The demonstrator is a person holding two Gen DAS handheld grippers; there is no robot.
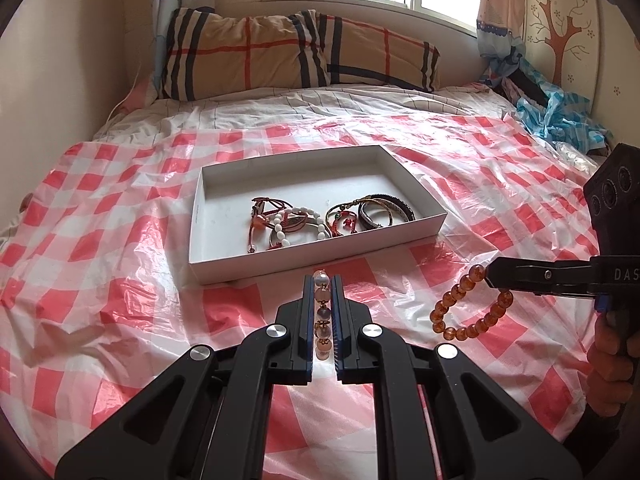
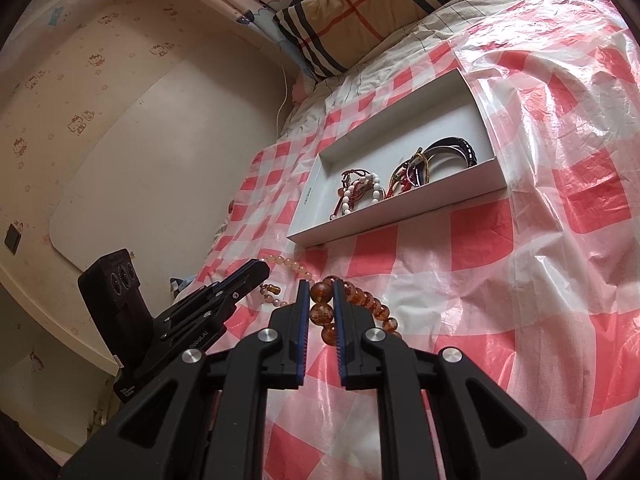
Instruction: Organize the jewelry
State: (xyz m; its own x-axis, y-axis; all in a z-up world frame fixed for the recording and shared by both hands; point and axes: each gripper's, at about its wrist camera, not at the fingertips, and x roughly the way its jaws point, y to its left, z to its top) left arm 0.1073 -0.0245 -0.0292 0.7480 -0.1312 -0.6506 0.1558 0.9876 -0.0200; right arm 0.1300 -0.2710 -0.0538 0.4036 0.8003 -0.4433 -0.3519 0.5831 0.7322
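Amber-brown translucent beads, round and glossy with darker flecks inside, form the amber bracelet [image 1: 470, 307] pinched by the right gripper [image 1: 489, 276]; its jaws are nearly closed on one or two beads, and the rest of the loop hangs free below them, above the red-and-white checked plastic sheet [image 1: 120, 280] and on the near right side of the white box [image 1: 316, 260]. A hand [image 1: 612, 352] grips this tool's handle.

Pale mixed beads, pearly white at the tip, then peach and smoky grey with small gold spacers, make up the pale beaded bracelet [image 1: 322, 312], clamped lengthwise between the almost closed jaws of the left gripper [image 1: 322, 280], just in front of the box's near wall. From the right wrist view its free part trails as peach beads [image 2: 288, 266] on the sheet.

Inside the box, towards its near wall, lie a white bead bracelet [image 1: 298, 224] tangled with red cord bracelets [image 1: 262, 216], a multicoloured woven bracelet [image 1: 340, 216] and dark bangles [image 1: 386, 210]. A plaid pillow [image 1: 280, 52] lies beyond the box.
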